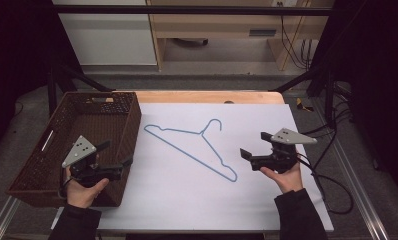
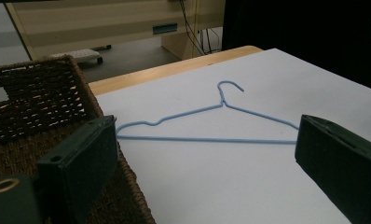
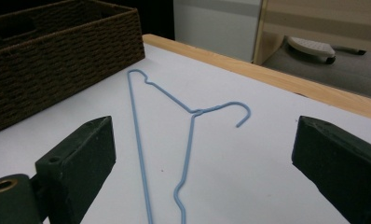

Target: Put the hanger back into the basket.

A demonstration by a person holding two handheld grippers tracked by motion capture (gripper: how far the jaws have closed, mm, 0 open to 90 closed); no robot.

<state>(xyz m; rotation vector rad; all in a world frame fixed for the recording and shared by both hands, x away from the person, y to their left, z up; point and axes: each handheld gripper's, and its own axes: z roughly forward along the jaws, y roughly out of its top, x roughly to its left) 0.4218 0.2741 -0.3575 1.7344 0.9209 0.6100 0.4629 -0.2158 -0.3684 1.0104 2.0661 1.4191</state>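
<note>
— White sheeting (image 1: pixel 267 200) covered most of the wooden table (image 1: pixel 207 96), with a pale cabinet and a tangle of cables on the floor beyond it. Did you catch where the hanger was?

— Yes. That blue wire coat hanger (image 1: pixel 187 142) lay flat on the white surface, roughly in the middle, its hook pointing toward the far edge and its long bar running diagonally toward the person's right.

— And the basket?

— A dark brown woven basket (image 1: pixel 132 125) sat at the left side of the table, its near corner hanging past the white sheet. It looked empty from where I stood. One end of the hanger lay near its right wall, not touching it.

— What were the hands doing?

— The left gripper (image 1: pixel 118 155) was held over the basket's near right corner, jaws spread wide, with nothing between them. In the left gripper view the hanger lay beyond the jaws, well apart from them.

— The other one?

— The right gripper (image 1: pixel 251 145) hovered to the right of the hanger, jaws likewise spread and empty, aimed toward the wire. Both hands gripped their tools from below, dark sleeves showing at the table's near edge.
</note>
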